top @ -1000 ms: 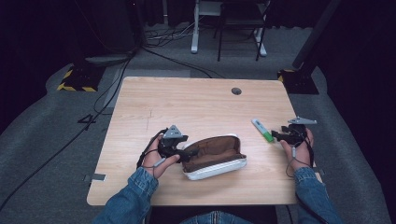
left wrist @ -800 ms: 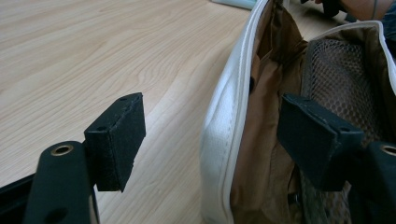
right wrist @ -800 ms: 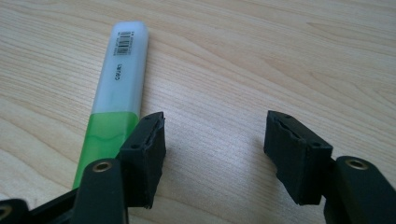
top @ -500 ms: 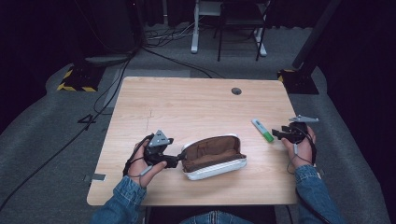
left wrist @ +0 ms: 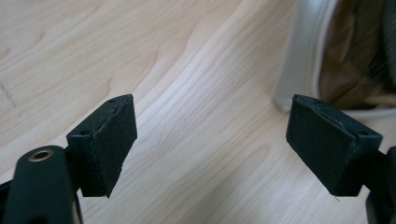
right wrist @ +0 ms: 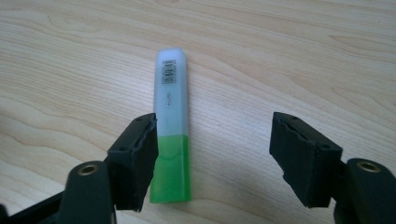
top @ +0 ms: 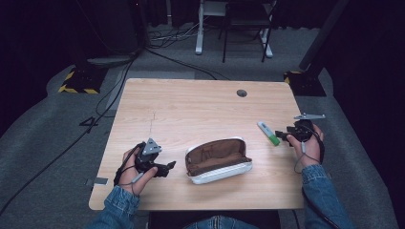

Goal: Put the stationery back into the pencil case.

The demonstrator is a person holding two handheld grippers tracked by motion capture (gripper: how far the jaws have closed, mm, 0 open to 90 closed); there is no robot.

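Overhead forward view; two close table-level views

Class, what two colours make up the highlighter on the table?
The highlighter is frosted white with a green end, clearest in the right gripper view.

Numeral "4" on floor (top: 90, 125); highlighter (right wrist: 171, 140) barcode label print unreadable.

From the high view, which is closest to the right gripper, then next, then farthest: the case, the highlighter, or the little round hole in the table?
From the right gripper:
1. Highlighter, just beside it, toward the table's middle.
2. Case, open, near the front edge, centre.
3. Hole, up by the far edge.
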